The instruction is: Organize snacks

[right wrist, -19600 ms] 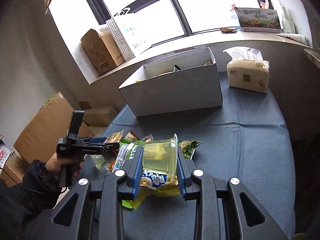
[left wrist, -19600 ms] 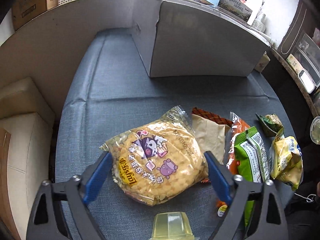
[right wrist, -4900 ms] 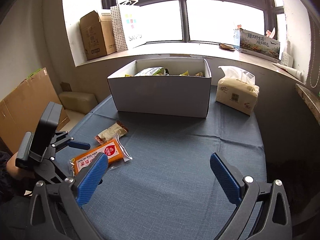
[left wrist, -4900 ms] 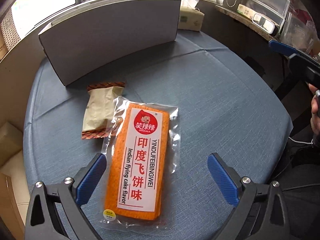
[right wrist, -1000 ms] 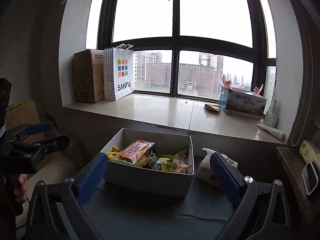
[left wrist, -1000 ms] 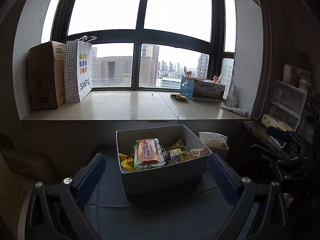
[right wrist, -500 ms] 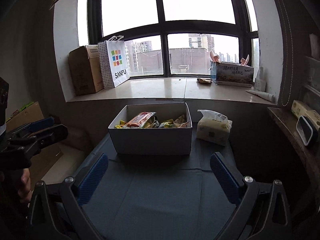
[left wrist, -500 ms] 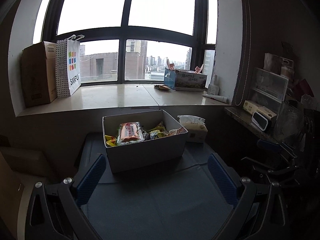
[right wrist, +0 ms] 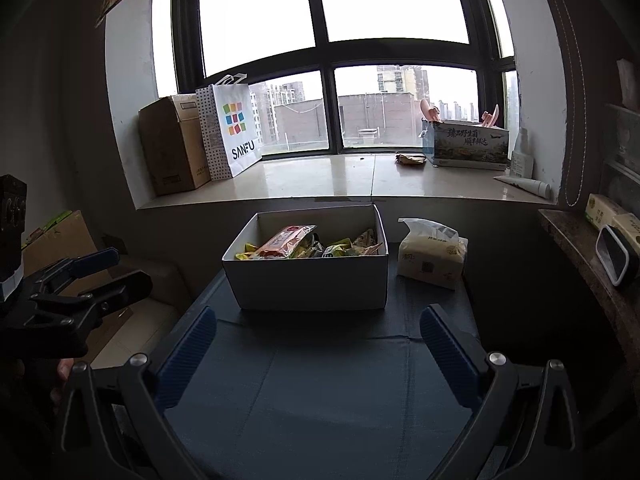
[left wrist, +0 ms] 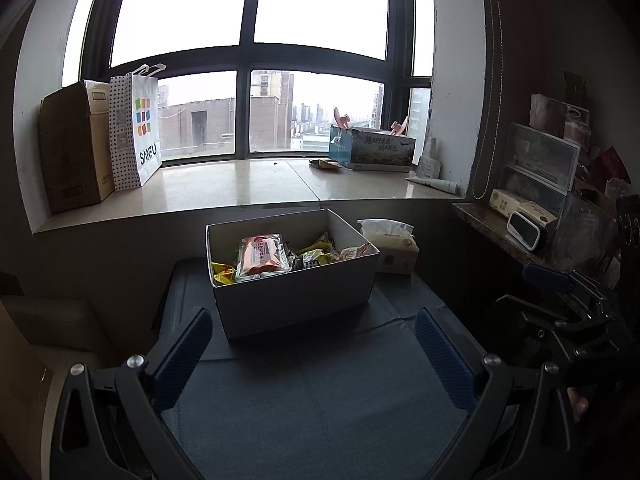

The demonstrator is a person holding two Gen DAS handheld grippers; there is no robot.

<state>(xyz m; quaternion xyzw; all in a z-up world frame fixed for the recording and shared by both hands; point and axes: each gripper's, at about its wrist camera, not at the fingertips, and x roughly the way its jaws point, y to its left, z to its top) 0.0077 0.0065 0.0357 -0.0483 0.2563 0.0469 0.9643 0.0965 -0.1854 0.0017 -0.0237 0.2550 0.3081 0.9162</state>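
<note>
A white cardboard box (left wrist: 296,300) stands at the far end of the blue-grey table (left wrist: 312,400); it also shows in the right wrist view (right wrist: 316,284). Several snack packets fill it, with an orange flat-cake packet (left wrist: 261,257) on top, also seen in the right wrist view (right wrist: 286,242). My left gripper (left wrist: 312,354) is open and empty, held back above the table's near part. My right gripper (right wrist: 316,350) is open and empty, also back from the box. Each gripper shows at the edge of the other's view (left wrist: 560,304) (right wrist: 88,276).
A tissue pack (right wrist: 432,260) lies right of the box. A window sill (left wrist: 248,188) behind holds a cardboard carton (left wrist: 74,148), a SANFU paper bag (left wrist: 138,132) and a printed box (left wrist: 372,152). A shelf (left wrist: 520,236) with small items runs along the right. A beige seat (right wrist: 148,280) stands left.
Both grippers stay open and empty. The box sits slightly more centred and the views have tilted a little; the snacks that lay on the table several seconds ago are in the box.
</note>
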